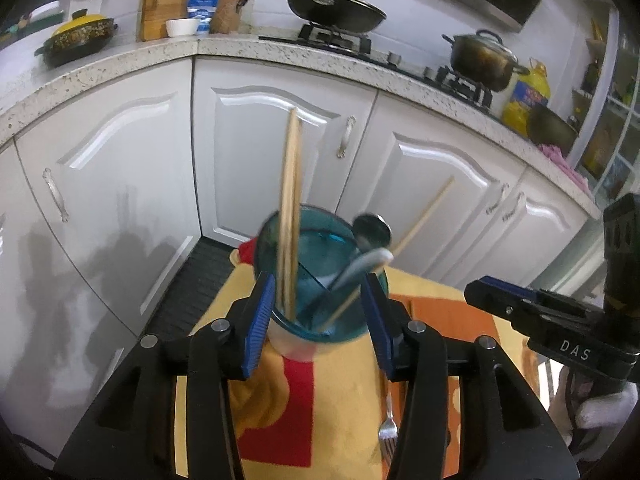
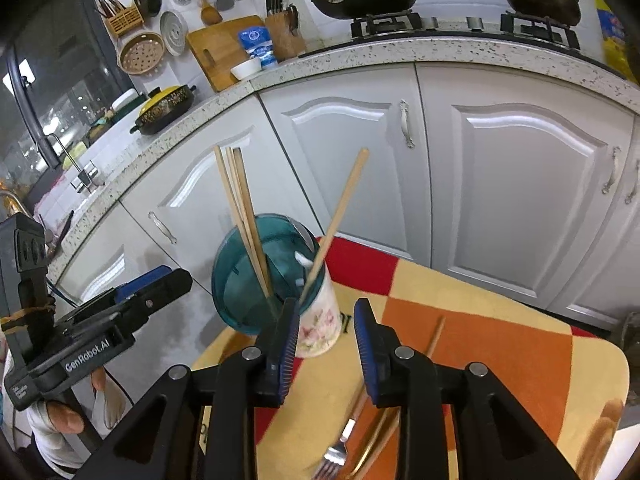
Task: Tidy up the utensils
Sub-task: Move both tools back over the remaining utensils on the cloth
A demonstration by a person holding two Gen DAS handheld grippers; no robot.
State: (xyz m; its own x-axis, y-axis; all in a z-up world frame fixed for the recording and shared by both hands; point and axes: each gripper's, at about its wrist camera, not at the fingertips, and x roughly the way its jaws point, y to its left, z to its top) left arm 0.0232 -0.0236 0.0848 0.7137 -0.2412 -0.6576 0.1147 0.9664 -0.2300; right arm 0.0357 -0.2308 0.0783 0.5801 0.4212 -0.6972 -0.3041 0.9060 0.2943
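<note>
A blue-rimmed utensil cup with a white floral body stands on the yellow, red and orange table mat. It holds wooden chopsticks, a dark spoon and a white spoon. My left gripper is open, its pads either side of the cup. My right gripper is open, just right of the cup and above a fork, a gold utensil and a loose chopstick on the mat.
White cabinet doors curve behind the table under a speckled counter with a wok, a pot, a cutting board and a knife block.
</note>
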